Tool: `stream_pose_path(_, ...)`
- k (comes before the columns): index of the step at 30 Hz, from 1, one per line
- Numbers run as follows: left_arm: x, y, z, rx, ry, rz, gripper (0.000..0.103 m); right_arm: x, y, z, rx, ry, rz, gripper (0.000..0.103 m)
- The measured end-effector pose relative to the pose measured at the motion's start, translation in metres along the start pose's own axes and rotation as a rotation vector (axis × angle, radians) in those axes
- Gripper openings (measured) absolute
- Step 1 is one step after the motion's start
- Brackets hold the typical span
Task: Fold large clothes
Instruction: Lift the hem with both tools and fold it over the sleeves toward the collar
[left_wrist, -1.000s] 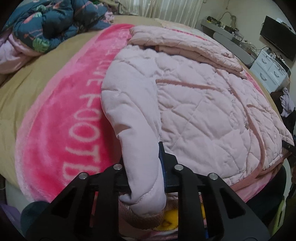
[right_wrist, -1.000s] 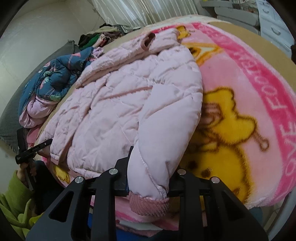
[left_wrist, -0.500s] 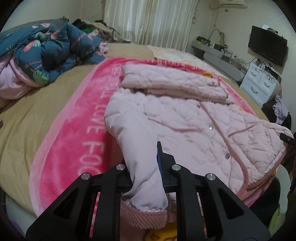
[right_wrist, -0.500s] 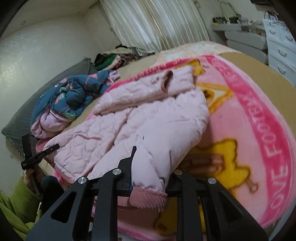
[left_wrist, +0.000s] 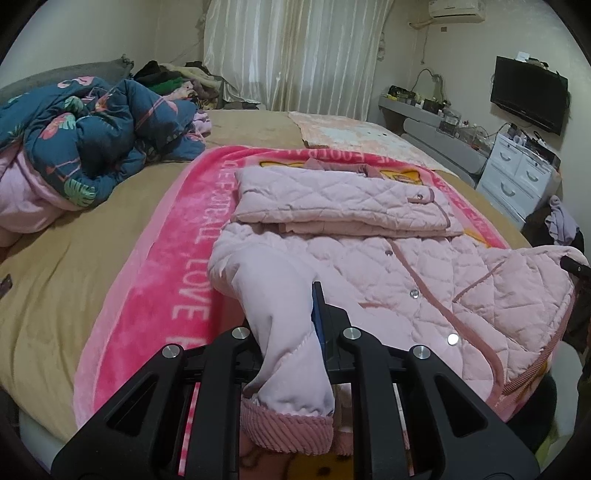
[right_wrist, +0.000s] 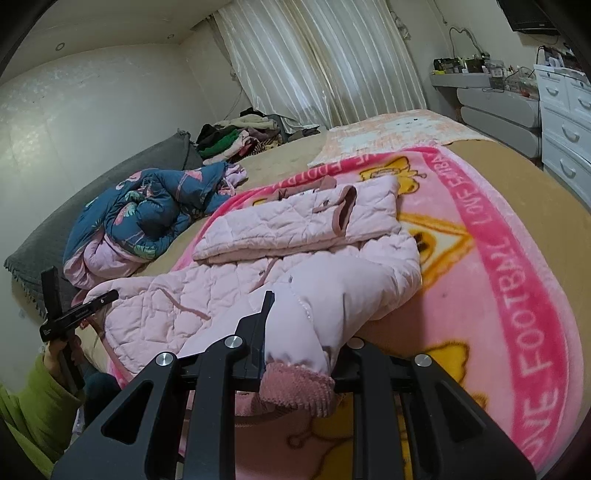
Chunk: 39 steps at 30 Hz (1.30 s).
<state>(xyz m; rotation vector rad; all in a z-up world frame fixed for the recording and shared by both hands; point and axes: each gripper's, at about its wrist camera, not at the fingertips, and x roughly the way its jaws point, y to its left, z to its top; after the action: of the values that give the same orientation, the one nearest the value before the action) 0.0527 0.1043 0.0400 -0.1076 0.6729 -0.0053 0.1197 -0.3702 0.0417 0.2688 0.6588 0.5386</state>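
Observation:
A pale pink quilted jacket (left_wrist: 406, 266) lies spread on a pink blanket (left_wrist: 166, 266) on the bed, its far part folded over (left_wrist: 332, 195). My left gripper (left_wrist: 288, 332) is shut on one sleeve (left_wrist: 273, 295) just above the ribbed cuff (left_wrist: 288, 424), which hangs below the fingers. In the right wrist view the jacket (right_wrist: 221, 295) stretches to the left. My right gripper (right_wrist: 295, 332) is shut on the other sleeve (right_wrist: 340, 295), whose cuff (right_wrist: 295, 387) droops in front. The left gripper (right_wrist: 79, 314) also shows at that view's left edge.
A blue floral quilt (left_wrist: 85, 147) is bunched at the bed's left side, with a pile of clothes (left_wrist: 173, 77) behind it by the curtain. White drawers (left_wrist: 517, 173) and a wall TV (left_wrist: 528, 94) stand to the right. A person's green sleeve (right_wrist: 29, 406) shows lower left.
Both grippers have risen with the sleeves still held. The sleeves now lift off the jacket's body, and both views tilt up to show more of the room.

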Motion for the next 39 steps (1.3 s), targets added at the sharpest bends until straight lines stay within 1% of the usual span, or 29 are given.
stream_pose_path(2,0.0,-0.001,0.006,-0.002,-0.01,0.001,0.009,0.0,-0.001,0.007,0.005,-0.005,0.0,0.019)
stream_pose_path(5,0.001,0.0,0.016,-0.01,-0.025,-0.003,0.009,0.001,0.0,0.015,-0.016,-0.011,-0.027,0.019)
stream_pose_path(12,0.006,0.004,0.037,-0.031,-0.045,-0.01,0.009,0.005,-0.005,0.034,0.004,-0.024,-0.038,0.019)
stream_pose_path(25,0.015,0.002,0.068,-0.048,-0.076,-0.003,0.009,0.016,-0.016,0.056,0.048,-0.048,-0.055,0.019)
stream_pose_path(35,0.029,0.003,0.089,-0.078,-0.106,0.003,0.01,0.032,-0.033,0.07,0.109,-0.069,-0.055,0.019)
stream_pose_path(39,0.034,0.001,0.098,-0.069,-0.114,0.01,0.01,0.04,-0.038,0.077,0.119,-0.073,-0.056,0.019)
